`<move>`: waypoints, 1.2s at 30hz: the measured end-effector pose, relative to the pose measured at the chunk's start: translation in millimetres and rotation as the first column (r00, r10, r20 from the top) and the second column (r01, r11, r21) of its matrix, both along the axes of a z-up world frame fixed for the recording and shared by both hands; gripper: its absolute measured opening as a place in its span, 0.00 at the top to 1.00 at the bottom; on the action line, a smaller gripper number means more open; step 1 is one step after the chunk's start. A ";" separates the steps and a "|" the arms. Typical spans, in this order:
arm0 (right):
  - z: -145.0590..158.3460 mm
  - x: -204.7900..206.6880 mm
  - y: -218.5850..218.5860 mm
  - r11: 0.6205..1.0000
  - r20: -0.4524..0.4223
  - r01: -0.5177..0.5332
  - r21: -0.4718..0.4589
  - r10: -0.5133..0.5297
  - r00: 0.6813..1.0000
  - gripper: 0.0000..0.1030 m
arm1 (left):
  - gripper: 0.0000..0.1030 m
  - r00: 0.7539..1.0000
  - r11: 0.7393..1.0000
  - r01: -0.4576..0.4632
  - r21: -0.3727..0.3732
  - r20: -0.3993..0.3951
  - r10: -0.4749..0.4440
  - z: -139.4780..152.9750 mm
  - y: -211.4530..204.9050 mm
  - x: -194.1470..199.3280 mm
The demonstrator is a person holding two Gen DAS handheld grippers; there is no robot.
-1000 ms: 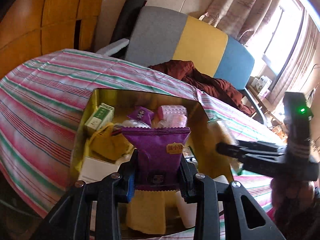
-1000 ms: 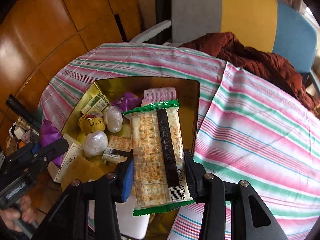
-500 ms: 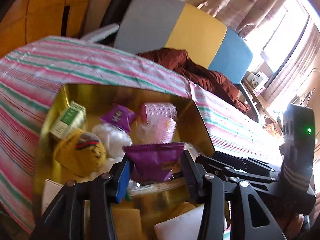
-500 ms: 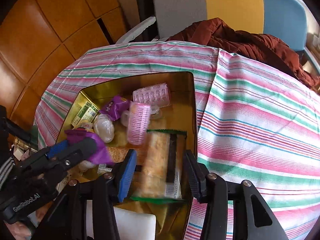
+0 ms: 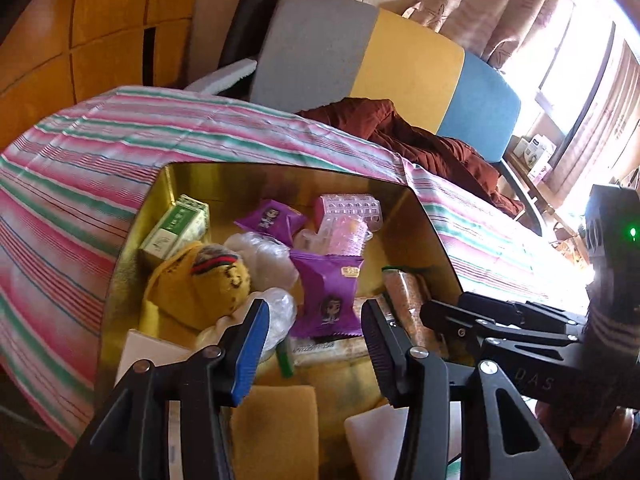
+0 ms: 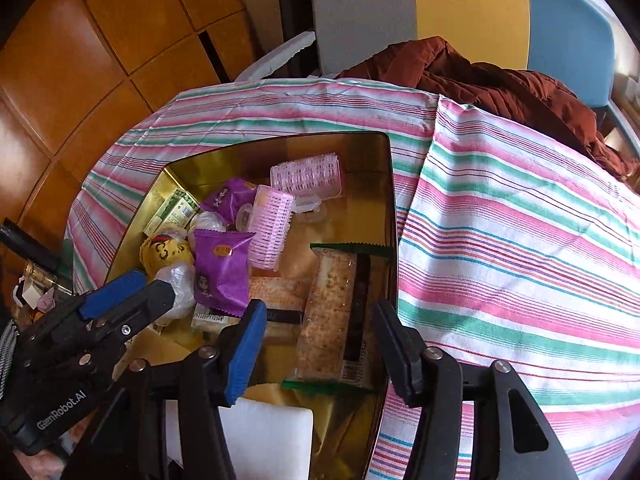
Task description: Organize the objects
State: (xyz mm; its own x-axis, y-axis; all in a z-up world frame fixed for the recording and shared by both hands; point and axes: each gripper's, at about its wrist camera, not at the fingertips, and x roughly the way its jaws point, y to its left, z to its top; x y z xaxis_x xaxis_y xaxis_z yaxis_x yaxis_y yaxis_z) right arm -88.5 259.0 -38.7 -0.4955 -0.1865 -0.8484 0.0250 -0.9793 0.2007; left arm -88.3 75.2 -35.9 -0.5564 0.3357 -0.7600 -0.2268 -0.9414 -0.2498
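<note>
Two purple snack packets point(image 5: 328, 294) are lying in the gold tin point(image 6: 390, 200), along with two pink hair rollers point(image 6: 270, 232), two cracker packs point(image 6: 334, 316), a green box point(image 5: 174, 228) and a yellow plush toy point(image 5: 200, 284). The tin is sitting on the striped table point(image 6: 520, 240). The left claw point(image 5: 312, 344) and the right claw point(image 6: 316, 344) are both hanging spread wide, gripping nothing.

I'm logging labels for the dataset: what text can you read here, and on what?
"GeenRobot.AI": body of the left hand-held gripper.
"DAS": body of the right hand-held gripper.
"222251712348", uncertain: barcode label under the purple snack packet.
Print on the packet, green box and cracker pack: too blurred.
</note>
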 end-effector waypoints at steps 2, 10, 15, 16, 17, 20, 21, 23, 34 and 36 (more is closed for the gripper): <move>1.7 2.5 -1.6 1.000 -0.007 -0.001 0.008 0.001 1.000 0.38 | 0.53 1.000 1.000 -0.006 -0.021 -0.023 0.006 4.5 -1.5 4.9; 7.1 15.2 -8.7 1.000 -0.032 -0.004 0.023 0.005 0.999 0.25 | 0.53 0.994 0.996 -0.031 -0.089 -0.108 0.021 21.2 -5.5 26.4; 12.4 26.7 -11.3 0.999 -0.064 0.005 0.044 -0.002 0.998 0.20 | 0.53 0.988 0.991 -0.045 -0.123 -0.152 0.026 29.6 -6.6 39.7; 13.2 29.3 -11.7 0.999 -0.071 0.008 0.051 -0.004 0.997 0.19 | 0.53 0.987 0.990 -0.049 -0.133 -0.159 0.027 30.5 -6.2 42.2; 14.3 32.2 -12.3 0.998 -0.079 0.012 0.060 -0.007 0.997 0.19 | 0.53 0.986 0.989 -0.053 -0.139 -0.164 0.030 31.2 -6.7 44.6; 18.0 42.2 -14.6 0.996 -0.108 0.028 0.087 -0.018 0.994 0.17 | 0.53 0.985 0.987 -0.067 -0.147 -0.169 0.042 31.9 -8.5 50.6; 19.3 45.5 -15.2 0.994 -0.120 0.036 0.100 -0.023 0.993 0.15 | 0.53 0.984 0.986 -0.072 -0.150 -0.171 0.046 32.0 -8.9 52.2; 22.2 52.8 -16.1 0.990 -0.146 0.052 0.128 -0.034 0.989 0.13 | 0.52 0.984 0.984 -0.078 -0.159 -0.174 0.050 31.9 -9.4 55.8; 32.1 93.3 -11.1 0.959 -0.287 0.191 0.209 -0.126 0.950 0.00 | 0.40 0.973 0.976 -0.088 -0.200 -0.228 0.041 39.2 0.4 81.4; 31.3 97.5 -9.1 0.958 -0.290 0.200 0.207 -0.136 0.947 0.00 | 0.34 0.969 0.973 -0.102 -0.208 -0.242 0.050 41.1 2.7 84.6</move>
State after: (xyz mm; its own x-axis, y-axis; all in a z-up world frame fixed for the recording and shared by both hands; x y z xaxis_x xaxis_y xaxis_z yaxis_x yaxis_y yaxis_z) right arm 9.0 249.9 -7.5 -0.7184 0.1040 -0.6878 -0.1225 -0.9922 -0.0221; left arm -3.7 77.9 5.2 -0.7443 0.1270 -0.6556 -0.1800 -0.9836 0.0138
